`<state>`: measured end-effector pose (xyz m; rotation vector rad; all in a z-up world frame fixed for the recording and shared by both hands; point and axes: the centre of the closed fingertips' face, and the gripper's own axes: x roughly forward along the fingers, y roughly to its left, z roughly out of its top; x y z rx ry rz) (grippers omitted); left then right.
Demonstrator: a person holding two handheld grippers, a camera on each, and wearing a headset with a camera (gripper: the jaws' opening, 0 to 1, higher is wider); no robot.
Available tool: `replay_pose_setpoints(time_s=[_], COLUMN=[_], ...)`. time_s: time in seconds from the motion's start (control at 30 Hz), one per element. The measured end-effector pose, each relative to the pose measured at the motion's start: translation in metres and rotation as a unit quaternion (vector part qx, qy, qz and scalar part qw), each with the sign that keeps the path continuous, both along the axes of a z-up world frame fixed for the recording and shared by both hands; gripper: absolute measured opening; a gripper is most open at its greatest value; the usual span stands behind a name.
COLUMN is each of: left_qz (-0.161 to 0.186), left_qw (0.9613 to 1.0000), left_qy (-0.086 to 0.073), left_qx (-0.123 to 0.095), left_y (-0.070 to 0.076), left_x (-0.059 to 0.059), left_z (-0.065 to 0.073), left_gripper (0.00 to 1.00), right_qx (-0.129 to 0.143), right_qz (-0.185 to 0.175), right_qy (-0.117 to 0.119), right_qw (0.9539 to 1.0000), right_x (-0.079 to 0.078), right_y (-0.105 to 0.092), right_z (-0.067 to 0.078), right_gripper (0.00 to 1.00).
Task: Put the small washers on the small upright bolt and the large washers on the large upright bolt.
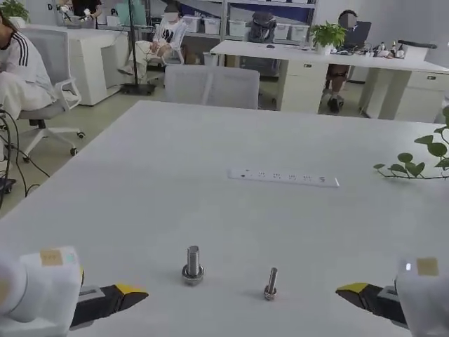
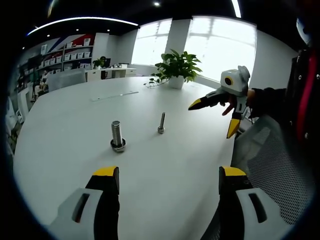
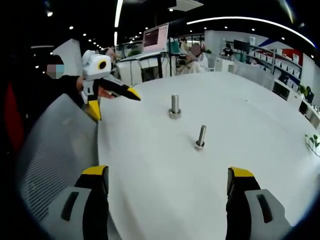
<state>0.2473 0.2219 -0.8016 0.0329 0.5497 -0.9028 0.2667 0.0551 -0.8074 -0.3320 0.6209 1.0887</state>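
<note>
Nearest me, left gripper [image 2: 169,175] and right gripper [image 3: 167,172] have fingers wide, holding nothing. Ahead, between them, large bolt [image 1: 193,260] and small bolt [image 1: 271,279] stand on the worktop [image 1: 210,175], washers [image 1: 193,276] seemingly seated at each base; stacking looks done, so next I'd only check. No writing is legible

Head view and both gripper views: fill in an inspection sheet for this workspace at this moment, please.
Surface: white table, flat and bare around the work.
Job's things: large upright bolt and small upright bolt stand apart near the front edge; loose washers: nothing seen.
Clutter: power strip mid-table; plant sprig at the right edge.
Grippers: left hand-held gripper and right hand-held gripper are open and hold nothing, either side of the bolts.
Cables: dark cables on the floor, far left.
Surroundings: office chair, desks, seated people.
</note>
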Motion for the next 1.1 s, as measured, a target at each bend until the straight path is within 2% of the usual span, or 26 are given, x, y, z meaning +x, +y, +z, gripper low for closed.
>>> replay_pose_setpoints(time_s=[0.4, 1.1], left_qz=[0.011, 0.021], left_qw=[0.9999, 0.9998], left_qy=[0.004, 0.004], left_qx=[0.0, -0.003], left_y=[0.0056, 0.0067], left_x=[-0.0028, -0.004], left_z=[-0.0015, -0.006], left_gripper=[0.82, 0.82], right_qx=[0.01, 0.016], right_qz=[-0.006, -0.016], right_qy=[-0.002, -0.006], right_qw=[0.9999, 0.9997], right_x=[-0.008, -0.0086], right_y=[0.0053, 0.0073], right_z=[0.0002, -0.0026], right_gripper=[0.99, 0.98])
